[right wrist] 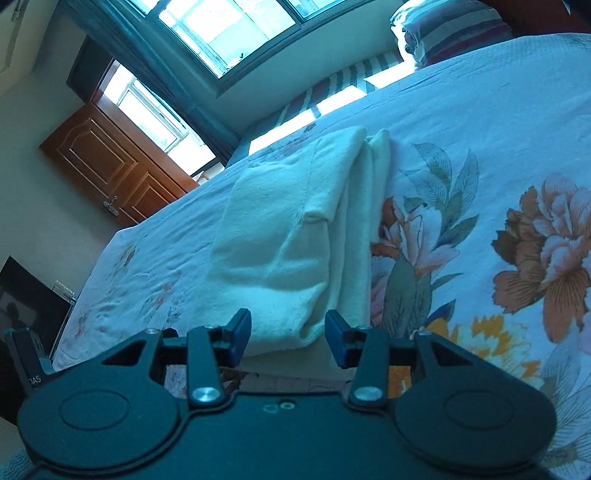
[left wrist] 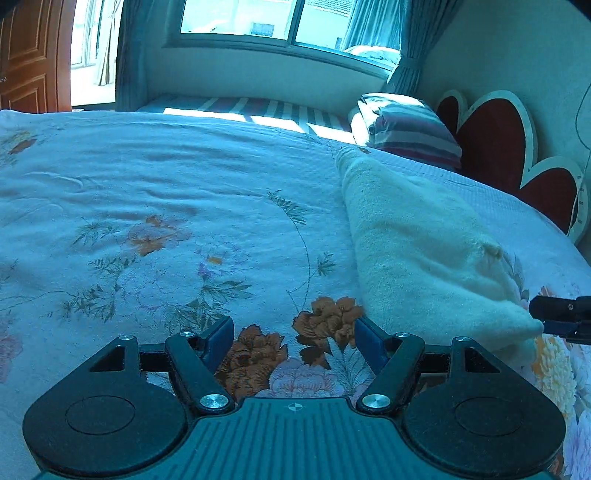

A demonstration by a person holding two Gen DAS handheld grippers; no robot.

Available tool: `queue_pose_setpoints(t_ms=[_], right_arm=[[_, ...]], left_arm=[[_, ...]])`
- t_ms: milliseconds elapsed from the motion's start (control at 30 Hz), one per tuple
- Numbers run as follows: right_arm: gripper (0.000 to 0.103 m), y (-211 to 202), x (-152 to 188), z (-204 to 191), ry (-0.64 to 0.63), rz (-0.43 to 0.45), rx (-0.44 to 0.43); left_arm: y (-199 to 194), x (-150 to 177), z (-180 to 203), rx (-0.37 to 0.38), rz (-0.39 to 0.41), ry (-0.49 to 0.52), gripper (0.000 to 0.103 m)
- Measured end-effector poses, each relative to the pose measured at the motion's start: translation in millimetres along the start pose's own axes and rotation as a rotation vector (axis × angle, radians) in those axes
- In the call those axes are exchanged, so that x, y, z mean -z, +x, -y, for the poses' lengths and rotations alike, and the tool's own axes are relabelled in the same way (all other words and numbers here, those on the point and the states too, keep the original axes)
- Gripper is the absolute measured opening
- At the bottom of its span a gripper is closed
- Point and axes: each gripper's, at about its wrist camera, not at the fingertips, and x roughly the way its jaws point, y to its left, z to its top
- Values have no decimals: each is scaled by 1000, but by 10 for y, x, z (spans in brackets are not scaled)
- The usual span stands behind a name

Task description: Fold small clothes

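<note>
The left gripper (left wrist: 293, 338) hangs low over the bedspread (left wrist: 166, 177), its jaws spread wide with nothing between them but the printed orange flowers (left wrist: 327, 325) of the cloth below. Just to its right lies the cream garment (left wrist: 417, 240), folded into a long narrow bundle that runs away across the bed toward the striped pillow (left wrist: 410, 129) and the red heart-shaped headboard (left wrist: 495, 140). At the near right corner of that bundle, the right gripper (left wrist: 554, 321) shows at the frame's edge, its tips touching or almost touching the fabric; from this view I cannot tell which. In the right wrist view the right gripper (right wrist: 288, 334) has its jaws released, standing apart on either side of the garment's (right wrist: 288, 229) near end, and the blue pads (right wrist: 242, 330) do not press the cloth. The garment lies flat on the bedspread (right wrist: 461, 122), layered with its folded edges stacked along the right side. Behind it are the window (right wrist: 221, 33) and a wooden door (right wrist: 110, 166).
</note>
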Motion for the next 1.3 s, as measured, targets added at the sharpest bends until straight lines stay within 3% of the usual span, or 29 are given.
queue_pose_setpoints(t_ms=[233, 400, 500, 567, 600, 633, 867, 933, 1000, 1067, 1200, 1267, 1300], right_arm=[[46, 190, -318, 127, 40, 100, 19], [45, 478, -483, 236, 38, 35, 31], [47, 549, -508, 229, 44, 8, -32], [44, 611, -521, 152, 13, -16, -60], [38, 651, -522, 125, -6, -27, -40], [16, 681, -523, 122, -12, -35, -17], [12, 298, -601, 10, -64, 30, -59], [13, 279, -589, 137, -25, 17, -72], [13, 477, -517, 356, 21, -53, -4], [12, 526, -459, 475, 78, -46, -37], [22, 399, -426, 460, 88, -36, -43], [37, 248, -376, 395, 82, -24, -33], [52, 150, -326, 373, 76, -12, -31]], left_arm=[[105, -165, -442, 11, -5, -34, 71], [149, -151, -619, 9, -19, -35, 71], [174, -142, -645, 14, -23, -22, 71], [204, -155, -631, 9, -25, -17, 71], [211, -167, -619, 7, -25, -17, 71], [222, -181, -608, 7, -25, -19, 71], [349, -243, -465, 21, -22, -20, 71], [387, -241, -386, 22, -26, -10, 71], [400, -252, -298, 28, -30, 3, 71], [382, -271, -229, 49, -31, 8, 71], [342, -285, -64, 115, -24, 44, 71], [324, -261, 22, 161, -28, 67, 71], [319, -244, 53, 183, -27, 74, 71]])
